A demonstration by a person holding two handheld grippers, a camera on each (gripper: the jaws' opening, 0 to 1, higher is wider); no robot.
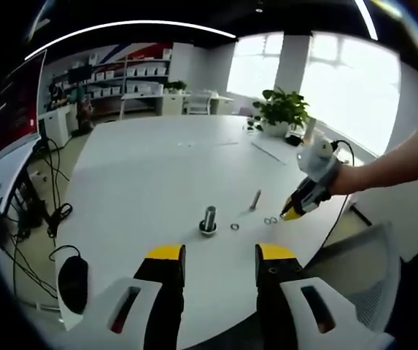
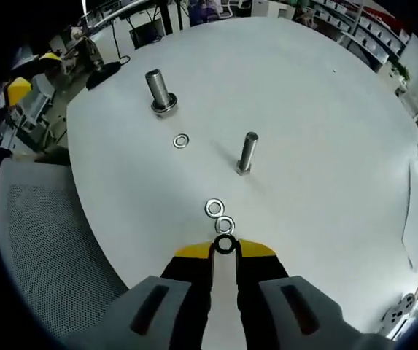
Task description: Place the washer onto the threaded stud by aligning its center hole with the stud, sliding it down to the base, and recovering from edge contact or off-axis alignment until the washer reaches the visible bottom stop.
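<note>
- The right gripper (image 2: 225, 246) is seen nearly closed at the near edge of the white table (image 2: 325, 109); a washer (image 2: 225, 245) is pinched on edge between its tips, so that the hole can be presented to a stud.
- Two spare washers (image 2: 219, 216) lie just beyond the tips, a fourth washer (image 2: 181, 141) further in.
- The threaded stud (image 2: 159, 90) stands upright toward the table's middle, a smaller bolt (image 2: 246, 153) between.
- The left gripper (image 1: 221, 255) is held wide open and empty, near the table's edge, facing the stud, presumably in reserve.
</note>
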